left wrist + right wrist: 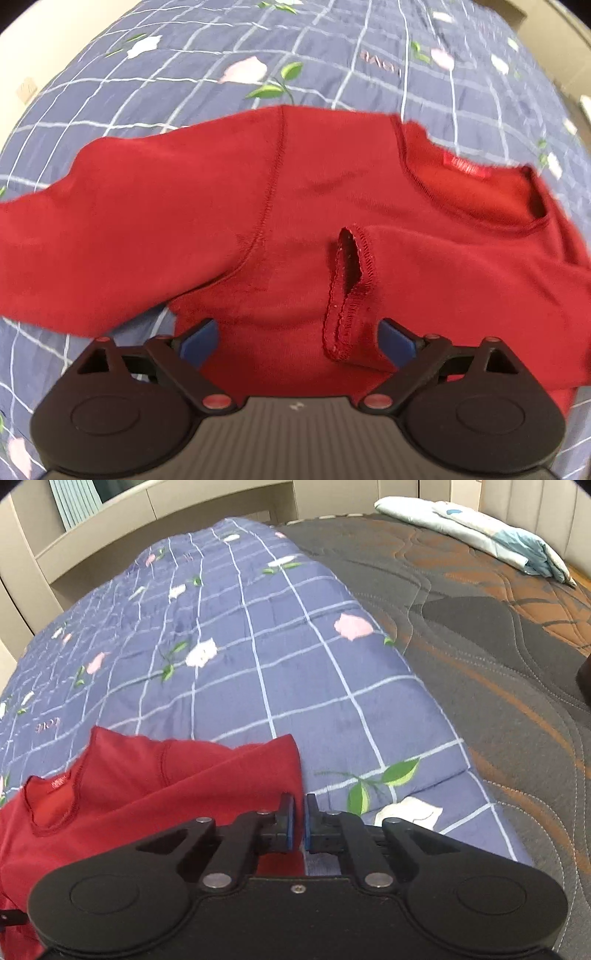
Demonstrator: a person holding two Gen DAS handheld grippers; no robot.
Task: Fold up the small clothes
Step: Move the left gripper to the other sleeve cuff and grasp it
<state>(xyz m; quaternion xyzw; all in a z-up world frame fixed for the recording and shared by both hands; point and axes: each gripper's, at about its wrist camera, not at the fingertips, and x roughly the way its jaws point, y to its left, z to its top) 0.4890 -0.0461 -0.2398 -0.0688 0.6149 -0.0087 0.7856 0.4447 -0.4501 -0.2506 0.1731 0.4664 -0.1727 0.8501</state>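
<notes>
A small red long-sleeved top [207, 206] lies on a blue checked floral blanket [332, 62]. One sleeve is folded across the body, its cuff [351, 280] near the middle; the other sleeve [74, 236] stretches out to the left. The neckline with a red label [469, 170] is at the right. My left gripper [297, 341] is open just above the top's body, its blue pads on either side of the cuff. In the right wrist view the top [147, 794] lies at lower left. My right gripper [299, 823] is shut at the top's right edge; whether it pinches cloth is unclear.
The blanket [258, 657] covers the left part of a bed with a grey and orange quilted mattress [480, 635]. A folded pale blue cloth [480, 528] lies at the far right corner. Beige shelving [110, 535] stands behind the bed.
</notes>
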